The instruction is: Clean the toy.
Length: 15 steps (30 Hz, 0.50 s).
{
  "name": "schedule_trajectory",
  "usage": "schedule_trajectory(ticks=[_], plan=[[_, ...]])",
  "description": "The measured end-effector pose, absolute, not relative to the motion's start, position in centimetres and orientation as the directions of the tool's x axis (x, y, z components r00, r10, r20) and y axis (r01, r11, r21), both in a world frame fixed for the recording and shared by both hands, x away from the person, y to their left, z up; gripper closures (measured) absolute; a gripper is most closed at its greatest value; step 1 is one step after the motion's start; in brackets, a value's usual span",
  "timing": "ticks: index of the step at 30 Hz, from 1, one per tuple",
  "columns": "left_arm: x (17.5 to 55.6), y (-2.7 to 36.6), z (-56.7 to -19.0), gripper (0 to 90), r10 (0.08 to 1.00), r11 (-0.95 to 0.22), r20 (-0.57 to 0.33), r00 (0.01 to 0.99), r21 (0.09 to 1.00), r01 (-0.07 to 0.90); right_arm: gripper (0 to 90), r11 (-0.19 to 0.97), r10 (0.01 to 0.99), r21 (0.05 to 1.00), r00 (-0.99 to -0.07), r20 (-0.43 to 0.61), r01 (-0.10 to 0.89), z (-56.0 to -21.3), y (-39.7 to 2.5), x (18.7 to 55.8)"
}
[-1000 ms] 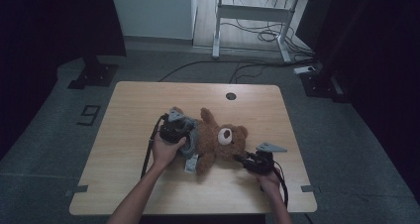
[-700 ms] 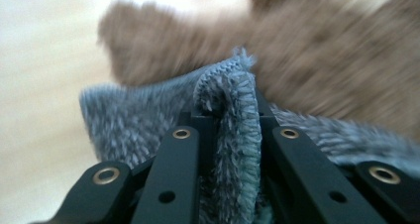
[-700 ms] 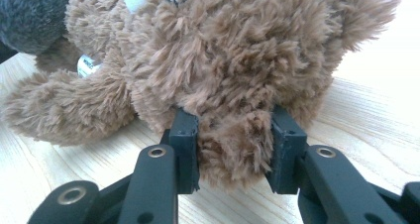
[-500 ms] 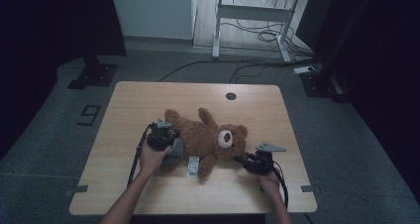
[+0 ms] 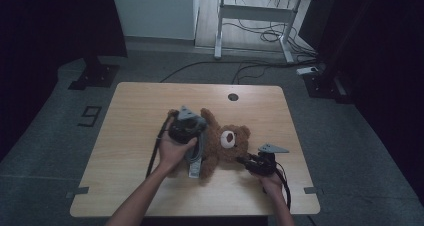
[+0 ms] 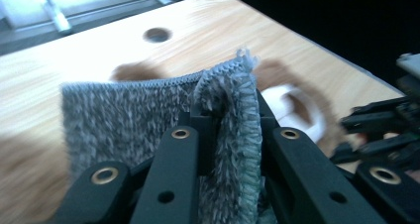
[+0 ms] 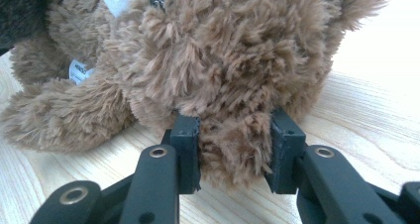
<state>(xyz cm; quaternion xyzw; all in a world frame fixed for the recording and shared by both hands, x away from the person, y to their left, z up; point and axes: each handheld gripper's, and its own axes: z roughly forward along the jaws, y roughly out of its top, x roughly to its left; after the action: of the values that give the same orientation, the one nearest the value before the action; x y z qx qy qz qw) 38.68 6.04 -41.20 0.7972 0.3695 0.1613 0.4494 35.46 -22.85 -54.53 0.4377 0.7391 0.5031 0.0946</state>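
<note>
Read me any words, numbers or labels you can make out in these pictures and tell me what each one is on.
"9": a dark figure on the grey floor, left of the table; it could also be a 6 seen from the far side.
White tag on the teddy bear, right gripper view: dark print, too small and blurred to read.
White tag by the bear's lower side, high view: too small to read.
</note>
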Motion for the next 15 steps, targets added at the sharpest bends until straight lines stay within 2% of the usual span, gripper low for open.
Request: schedule_trajectory(ticks=[3, 5, 6, 9, 11, 15], plan=[[39.0, 2.9, -41.9, 79.1, 0.724, -0.369, -0.025, 0.689, 0.830, 0.418, 64.3, 0.113, 0.741, 0.828, -0.602, 0.298, 0.549, -54.5, -22.9, 35.5], [39.4, 1.2, -43.6, 78.9, 0.729, -0.468, 0.089, 0.679, 0.788, 0.400, 64.3, 0.113, 0.739, 0.828, -0.603, 0.299, 0.549, -54.5, -22.9, 35.5], [39.8, 0.8, -44.6, 78.9, 0.728, -0.501, 0.114, 0.676, 0.762, 0.410, 64.3, 0.114, 0.739, 0.828, -0.604, 0.298, 0.548, -54.5, -22.9, 35.5], [40.5, 1.2, -47.0, 79.0, 0.736, -0.498, 0.105, 0.669, 0.754, 0.430, 64.3, 0.128, 0.741, 0.832, -0.609, 0.282, 0.540, -54.5, -22.9, 35.5], [40.6, 2.0, -47.0, 79.1, 0.742, -0.455, 0.050, 0.668, 0.770, 0.448, 64.5, 0.127, 0.738, 0.833, -0.613, 0.283, 0.539, -54.4, -22.8, 35.5], [40.4, 2.7, -46.4, 79.2, 0.738, -0.479, 0.076, 0.671, 0.760, 0.440, 64.5, 0.133, 0.734, 0.833, -0.618, 0.282, 0.537, -54.4, -22.7, 35.5]])
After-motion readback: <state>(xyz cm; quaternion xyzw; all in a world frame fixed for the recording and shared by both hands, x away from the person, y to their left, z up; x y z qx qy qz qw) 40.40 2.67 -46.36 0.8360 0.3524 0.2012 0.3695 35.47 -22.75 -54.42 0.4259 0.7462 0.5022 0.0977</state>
